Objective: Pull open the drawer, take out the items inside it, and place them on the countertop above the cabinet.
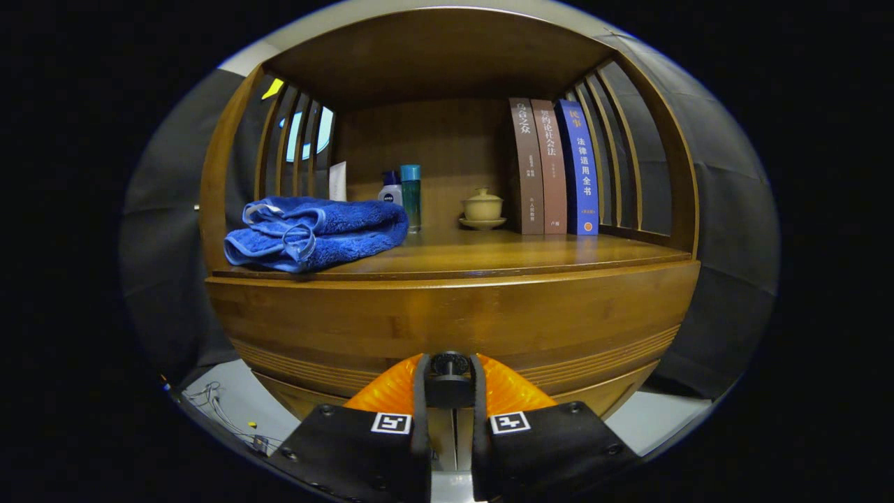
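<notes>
Black cloth booth wall (733, 230) behind and beside a wooden cabinet (454, 321) with slatted side panels (614, 154), pale floor (237, 405) below with thin loose cables (209, 402) near the cabinet's foot, warm light on wood

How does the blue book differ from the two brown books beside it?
The blue book has a blue spine; the brown books have brown ones. It stands last in the row, next to the side slats; the brown books stand nearer the lidded cup. All three stand upright on the countertop. The tool grips the drawer knob.
</notes>
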Demonstrator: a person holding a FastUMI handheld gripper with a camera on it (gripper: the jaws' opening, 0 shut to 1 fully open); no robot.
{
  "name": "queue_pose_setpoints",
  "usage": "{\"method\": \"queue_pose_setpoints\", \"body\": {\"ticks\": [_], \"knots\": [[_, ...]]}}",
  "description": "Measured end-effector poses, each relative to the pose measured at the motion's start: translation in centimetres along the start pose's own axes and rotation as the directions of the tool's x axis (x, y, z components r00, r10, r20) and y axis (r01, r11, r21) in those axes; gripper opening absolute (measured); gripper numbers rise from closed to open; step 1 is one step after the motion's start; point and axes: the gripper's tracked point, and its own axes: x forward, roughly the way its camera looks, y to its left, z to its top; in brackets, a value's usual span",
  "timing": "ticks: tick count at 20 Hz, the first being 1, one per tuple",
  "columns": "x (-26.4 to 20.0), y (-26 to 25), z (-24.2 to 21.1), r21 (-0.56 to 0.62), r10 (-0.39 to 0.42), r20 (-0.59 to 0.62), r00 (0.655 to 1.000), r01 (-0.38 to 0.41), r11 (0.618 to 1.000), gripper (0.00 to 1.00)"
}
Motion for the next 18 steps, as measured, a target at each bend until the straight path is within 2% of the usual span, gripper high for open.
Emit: {"method": "queue_pose_setpoints", "body": {"ticks": [18], "knots": [[-11.4, -0.7, -2.0, 0.066, 0.017, -0.044, 0.999, -0.014, 0.998, 0.26]]}}
